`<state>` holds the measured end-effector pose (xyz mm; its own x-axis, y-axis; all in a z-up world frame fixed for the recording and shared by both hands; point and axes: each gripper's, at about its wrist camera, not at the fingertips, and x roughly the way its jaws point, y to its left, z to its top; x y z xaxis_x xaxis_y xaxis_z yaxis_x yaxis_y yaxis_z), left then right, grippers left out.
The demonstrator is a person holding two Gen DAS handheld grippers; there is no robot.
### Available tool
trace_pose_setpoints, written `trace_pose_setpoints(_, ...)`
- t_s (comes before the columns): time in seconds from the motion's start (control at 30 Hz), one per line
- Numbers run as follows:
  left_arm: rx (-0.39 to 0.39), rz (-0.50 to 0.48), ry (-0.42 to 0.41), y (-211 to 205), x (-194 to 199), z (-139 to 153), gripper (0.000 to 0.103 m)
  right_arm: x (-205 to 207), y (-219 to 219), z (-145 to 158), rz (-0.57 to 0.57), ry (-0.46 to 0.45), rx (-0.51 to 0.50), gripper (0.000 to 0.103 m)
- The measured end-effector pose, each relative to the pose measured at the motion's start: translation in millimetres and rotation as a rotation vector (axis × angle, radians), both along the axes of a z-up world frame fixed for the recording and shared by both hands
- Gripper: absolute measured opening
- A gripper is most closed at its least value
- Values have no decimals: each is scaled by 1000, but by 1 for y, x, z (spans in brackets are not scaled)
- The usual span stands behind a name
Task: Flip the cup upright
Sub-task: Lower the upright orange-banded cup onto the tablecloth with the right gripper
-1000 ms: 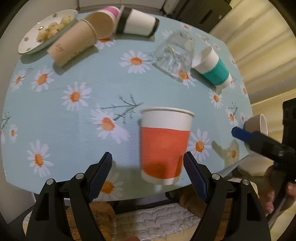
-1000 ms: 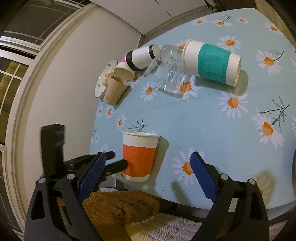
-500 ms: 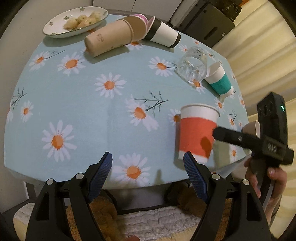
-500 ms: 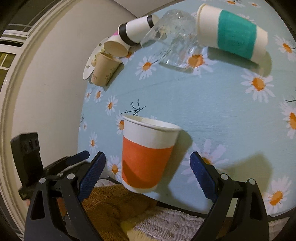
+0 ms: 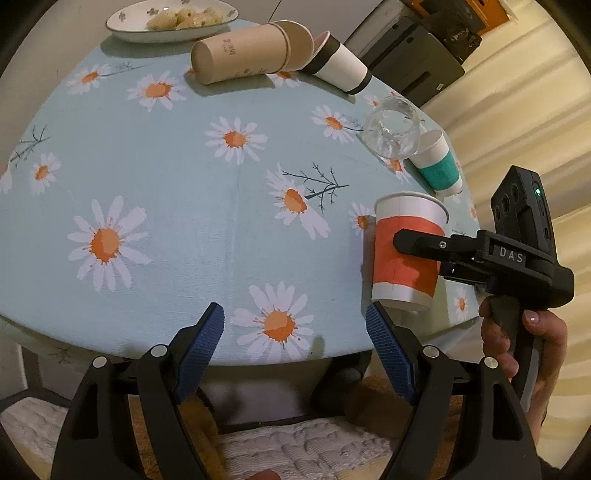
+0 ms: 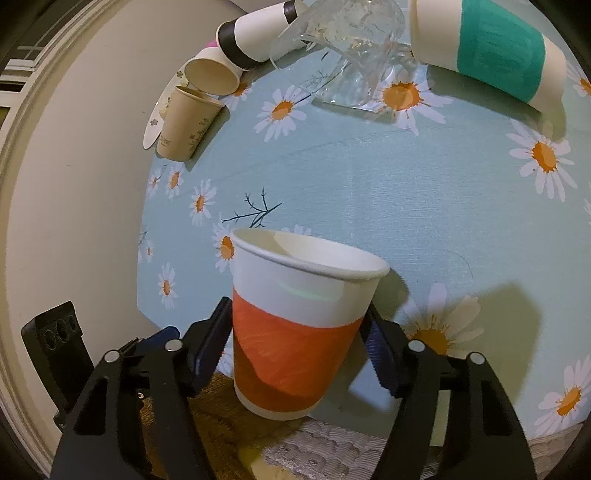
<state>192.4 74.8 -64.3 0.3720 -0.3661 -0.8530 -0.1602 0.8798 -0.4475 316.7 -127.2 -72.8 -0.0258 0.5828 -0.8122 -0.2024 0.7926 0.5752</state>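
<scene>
An orange-banded white paper cup [image 5: 404,254] stands upright near the table's front right edge. It fills the lower middle of the right wrist view [image 6: 295,332]. My right gripper [image 6: 295,341] has its jaws against both sides of the cup's orange band; it also shows in the left wrist view [image 5: 417,243]. My left gripper [image 5: 295,332] is open and empty, left of the cup at the table's front edge.
A teal-banded cup [image 5: 437,168], a clear glass [image 5: 391,133], a black-banded cup [image 5: 341,68] and brown cups [image 5: 240,55] lie on their sides on the daisy tablecloth [image 5: 184,184]. A plate of food [image 5: 171,18] sits at the back.
My right gripper has moved in and closed its jaws onto the orange cup. My left gripper has pulled back to the left, away from the cup.
</scene>
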Motion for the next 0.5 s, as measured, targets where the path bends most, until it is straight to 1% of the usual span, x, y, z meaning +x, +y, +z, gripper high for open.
trace_pose_setpoints(0.13,-28,4,-13,1,1,-1,77,-1,1,2,5,-10,-4,66)
trace_pose_setpoints(0.23,-27,-5,-33,1,2,2,77,-3,0,5,3,-25,-4,66)
trace_pose_setpoints(0.3,-14,-3,-46,2,2,3,77,-4,-1,8,1,-40,-4,66)
trace_pose_setpoints(0.5,-47,1,-93,7,1,5,77,-12,-7,20,-17,-101,-16,66)
